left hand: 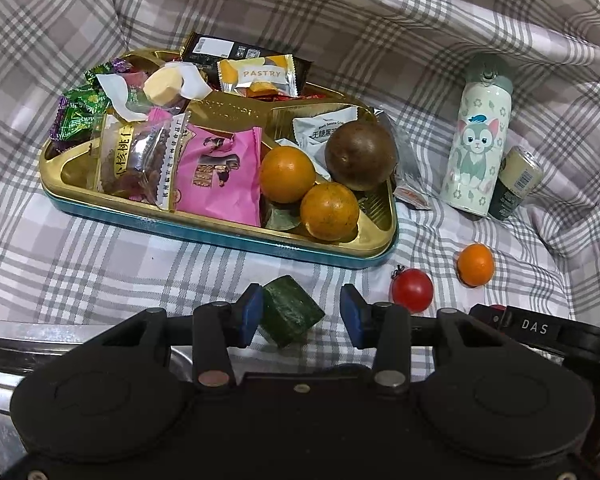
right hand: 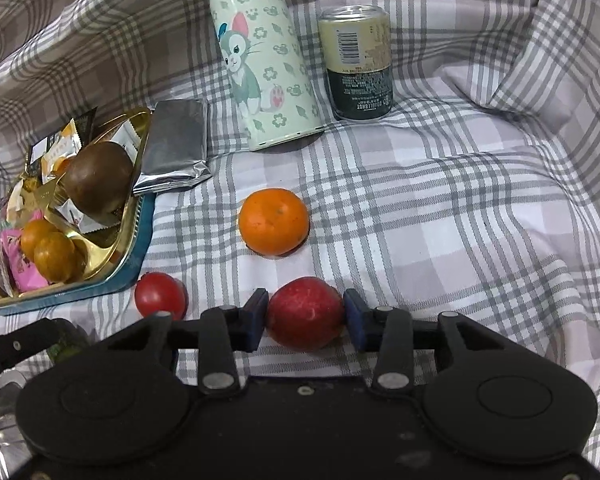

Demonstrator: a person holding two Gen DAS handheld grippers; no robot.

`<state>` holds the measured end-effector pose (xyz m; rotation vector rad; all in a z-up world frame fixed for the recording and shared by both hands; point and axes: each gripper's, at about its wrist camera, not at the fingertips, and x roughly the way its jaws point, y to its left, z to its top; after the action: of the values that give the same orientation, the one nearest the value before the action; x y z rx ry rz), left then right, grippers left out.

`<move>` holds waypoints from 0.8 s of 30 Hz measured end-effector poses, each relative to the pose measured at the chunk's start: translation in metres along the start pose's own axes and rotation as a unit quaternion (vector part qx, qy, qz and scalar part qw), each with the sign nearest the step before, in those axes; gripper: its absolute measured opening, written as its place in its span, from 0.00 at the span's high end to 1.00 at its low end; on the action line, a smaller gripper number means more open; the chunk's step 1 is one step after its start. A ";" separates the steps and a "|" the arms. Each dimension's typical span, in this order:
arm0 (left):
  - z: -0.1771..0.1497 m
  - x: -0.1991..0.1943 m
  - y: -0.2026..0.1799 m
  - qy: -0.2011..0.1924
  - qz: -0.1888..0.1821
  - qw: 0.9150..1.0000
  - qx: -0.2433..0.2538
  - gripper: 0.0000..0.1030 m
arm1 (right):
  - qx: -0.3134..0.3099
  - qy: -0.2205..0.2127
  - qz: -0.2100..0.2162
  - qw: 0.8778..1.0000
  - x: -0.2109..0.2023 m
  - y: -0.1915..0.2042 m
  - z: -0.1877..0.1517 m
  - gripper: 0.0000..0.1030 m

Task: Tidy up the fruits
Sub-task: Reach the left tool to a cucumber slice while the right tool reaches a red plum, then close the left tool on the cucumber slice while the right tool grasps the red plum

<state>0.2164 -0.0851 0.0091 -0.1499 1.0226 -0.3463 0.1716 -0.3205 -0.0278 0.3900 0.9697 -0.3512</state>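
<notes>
The right tongs [right hand: 305, 314] squeeze the round red fruit [right hand: 305, 312] across its middle, smooth and probably bruisable, while the left tongs [left hand: 302, 314] gape wide around the green block [left hand: 291, 311].

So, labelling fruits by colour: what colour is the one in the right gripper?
Red fruit, faintly speckled; the right wrist view shows it best.

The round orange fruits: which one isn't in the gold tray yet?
The small orange mandarin alone lies on the checked cloth, beside the little red tomato. The other two orange fruits already sit in the gold tray.
</notes>
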 end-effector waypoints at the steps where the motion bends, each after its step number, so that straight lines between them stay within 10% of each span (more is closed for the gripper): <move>1: 0.000 -0.002 0.000 -0.003 0.002 1.000 0.002 0.50 | 0.000 0.001 0.003 1.000 0.000 -0.001 0.000 0.59; 24: -0.010 0.033 -0.003 0.023 0.027 0.999 -0.014 0.49 | -0.008 -0.002 0.013 1.000 -0.002 0.002 -0.001 0.59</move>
<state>0.2228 -0.0991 -0.0220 -0.1392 1.0761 -0.2877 0.1704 -0.3175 -0.0261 0.3869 0.9615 -0.3198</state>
